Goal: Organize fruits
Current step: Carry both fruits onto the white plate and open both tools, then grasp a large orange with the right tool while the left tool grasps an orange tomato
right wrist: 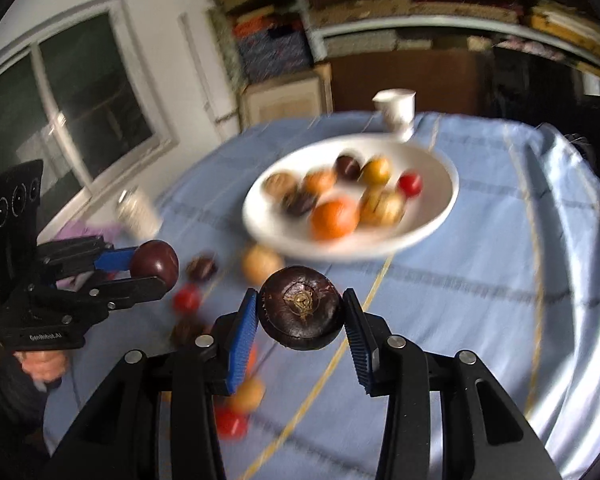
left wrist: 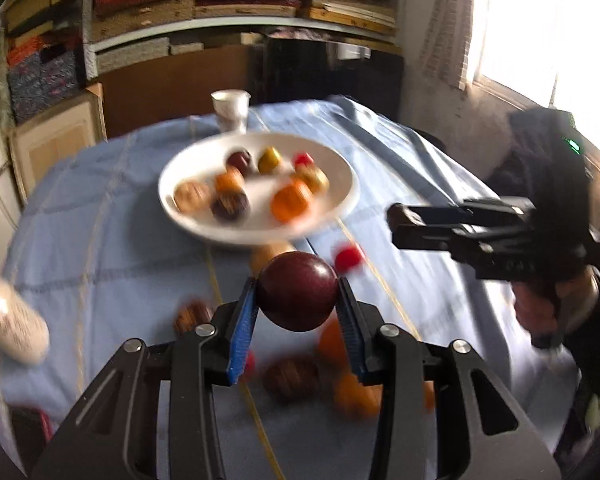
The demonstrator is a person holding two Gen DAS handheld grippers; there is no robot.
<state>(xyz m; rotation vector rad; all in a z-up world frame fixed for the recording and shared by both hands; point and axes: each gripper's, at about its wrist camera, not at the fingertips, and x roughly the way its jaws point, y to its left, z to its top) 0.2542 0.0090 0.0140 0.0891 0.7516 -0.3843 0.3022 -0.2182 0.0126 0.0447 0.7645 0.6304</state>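
Now: left gripper (left wrist: 298,292) grips plum (left wrist: 297,290) | right gripper (right wrist: 300,308) grips mangosteen (right wrist: 301,307) | risk: round fruit slipping (smooth skin) before plate (left wrist: 204,226).

Home storeroom-cum-dining corner: shelves (left wrist: 244,4) crammed with stacked mats, curtained window (left wrist: 540,32), blue cloth (left wrist: 100,216) over counter, white fruit plate (left wrist: 342,196).

Daylight floods in from a window (left wrist: 540,36) at the upper right of the left wrist view, blown out to white glare. Both fisheye pictures bend and darken toward their corners. Motion blur smears the plate (right wrist: 440,216) and tablecloth (left wrist: 100,216), while the held fruits stay sharp.
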